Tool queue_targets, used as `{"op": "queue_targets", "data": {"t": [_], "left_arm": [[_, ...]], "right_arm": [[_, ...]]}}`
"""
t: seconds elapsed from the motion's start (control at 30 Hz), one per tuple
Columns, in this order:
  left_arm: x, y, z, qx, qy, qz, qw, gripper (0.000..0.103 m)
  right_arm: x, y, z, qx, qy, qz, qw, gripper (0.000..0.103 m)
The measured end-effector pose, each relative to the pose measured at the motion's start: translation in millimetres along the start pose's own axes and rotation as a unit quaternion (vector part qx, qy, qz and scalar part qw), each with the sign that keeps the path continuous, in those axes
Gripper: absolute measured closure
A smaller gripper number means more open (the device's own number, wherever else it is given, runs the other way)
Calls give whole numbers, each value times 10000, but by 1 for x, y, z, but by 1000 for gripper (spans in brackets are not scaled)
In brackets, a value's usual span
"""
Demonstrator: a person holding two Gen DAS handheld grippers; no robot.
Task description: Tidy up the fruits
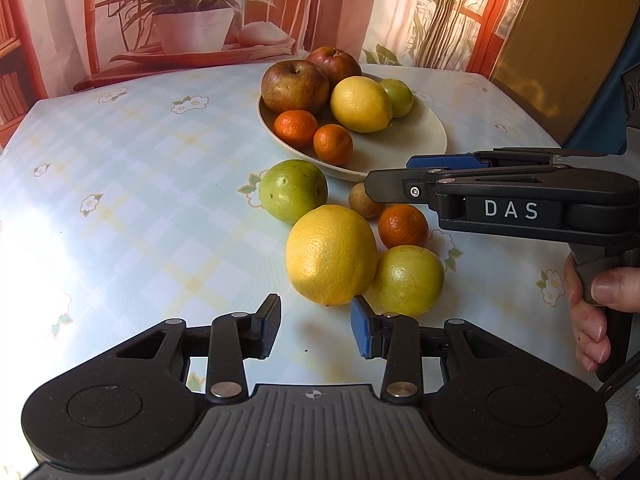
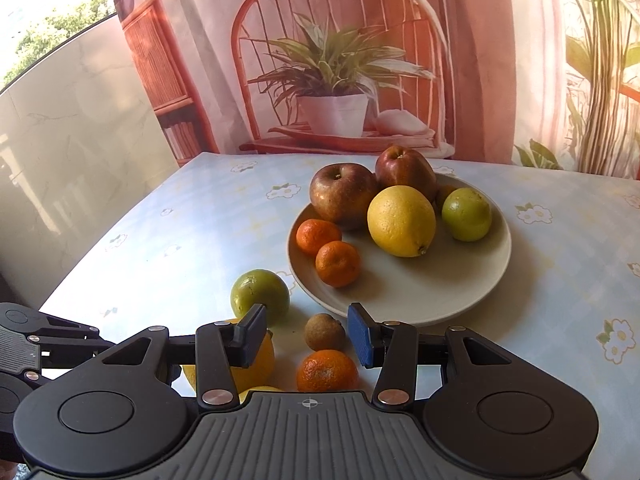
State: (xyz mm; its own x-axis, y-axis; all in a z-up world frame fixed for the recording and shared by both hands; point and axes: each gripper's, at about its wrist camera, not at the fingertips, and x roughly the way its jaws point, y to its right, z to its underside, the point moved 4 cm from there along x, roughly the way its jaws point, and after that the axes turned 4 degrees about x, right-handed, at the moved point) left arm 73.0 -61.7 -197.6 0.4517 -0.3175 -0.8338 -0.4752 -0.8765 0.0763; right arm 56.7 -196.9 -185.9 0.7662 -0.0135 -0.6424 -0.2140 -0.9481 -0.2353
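A pale plate (image 1: pixel 420 140) (image 2: pixel 420 292) holds two apples, a lemon (image 2: pixel 401 221), a green fruit and two tangerines. In front of it, loose on the table, lie a green fruit (image 1: pixel 292 190), a big yellow citrus (image 1: pixel 330 256), a yellow-green fruit (image 1: pixel 408 274), a tangerine (image 1: pixel 402 226) (image 2: pixel 326 370) and a small brown fruit (image 1: pixel 360 202) (image 2: pixel 324 332). My left gripper (image 1: pixel 314 326) is open and empty, just short of the big citrus. My right gripper (image 2: pixel 308 334) (image 1: pixel 390 176) hovers open over the brown fruit, which shows between its fingers untouched.
A flowered light-blue cloth (image 1: pixel 140 200) covers the table, bare on its left half. A person's hand (image 1: pixel 592 308) grips the right gripper's handle at the right edge. A backdrop picturing a chair and a potted plant (image 2: pixel 336 112) hangs behind the far table edge.
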Motion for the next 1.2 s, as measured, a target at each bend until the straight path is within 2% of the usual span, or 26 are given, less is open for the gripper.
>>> {"op": "queue_targets", "data": {"t": [0.1, 0.2, 0.4, 0.63, 0.87, 0.97, 1.2], "left_arm": [[1, -3, 1, -87, -21, 43, 10000, 63], [2, -6, 2, -109, -37, -43, 9999, 63], [0, -18, 3, -367, 16, -145, 9992, 63], [0, -36, 3, -663, 16, -375, 9971, 63], [-10, -64, -2, -1272, 273, -388, 9907, 63], [-13, -75, -6, -1569, 378, -271, 9865, 63], [-7, -75, -20, -1808, 439, 398, 9817, 65]], "right_arm": [[6, -4, -2, -103, -75, -46, 9999, 69], [9, -8, -2, -216, -160, -88, 9996, 82], [8, -15, 6, -367, -333, -203, 9986, 87], [5, -25, 9, -472, -404, -351, 9975, 88], [3, -42, 9, -650, -497, -511, 9953, 88], [2, -44, 11, -628, -536, -551, 9951, 88], [0, -47, 18, -618, -646, -585, 9943, 86]]}}
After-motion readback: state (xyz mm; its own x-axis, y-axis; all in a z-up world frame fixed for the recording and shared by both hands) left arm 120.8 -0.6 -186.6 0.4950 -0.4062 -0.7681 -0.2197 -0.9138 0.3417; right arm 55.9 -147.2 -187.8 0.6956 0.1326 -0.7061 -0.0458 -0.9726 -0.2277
